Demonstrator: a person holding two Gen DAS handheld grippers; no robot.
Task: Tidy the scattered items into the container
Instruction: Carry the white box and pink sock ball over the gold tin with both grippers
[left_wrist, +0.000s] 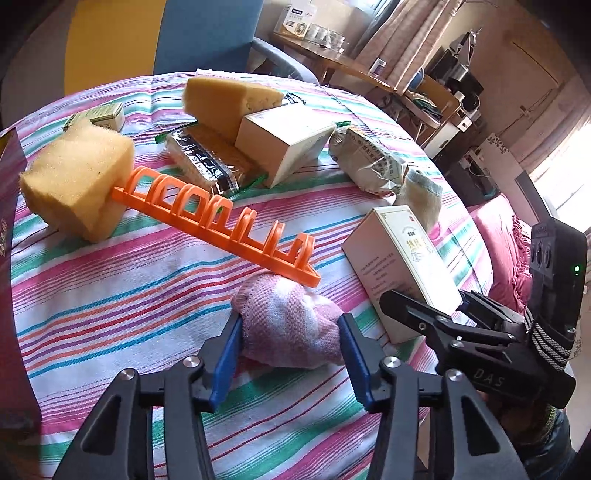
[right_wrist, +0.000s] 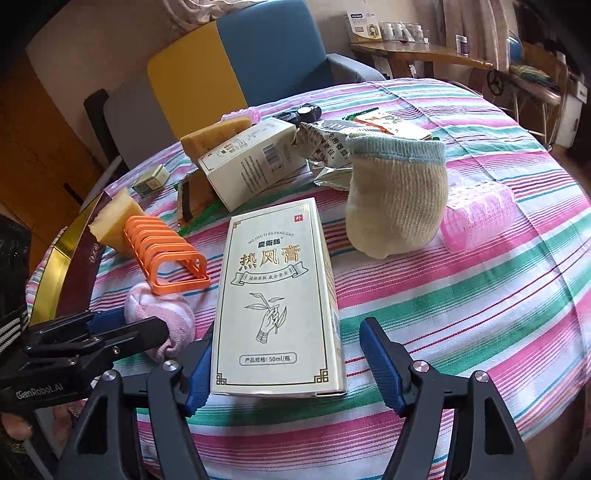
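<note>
A pink and white sock lies balled on the striped tablecloth. My left gripper is shut on it, a blue pad pressed against each side. A tall cream box with gold print lies flat between the fingers of my right gripper, which is open, with a gap at the right pad. The container, a dark maroon box with a gold lining, stands at the table's left edge, just beyond the left gripper.
An orange rack rests partly on the sock's far end. Beyond it are two yellow sponges, a wafer packet, a white box and a foil packet. A cream sock and a pink roller sit right.
</note>
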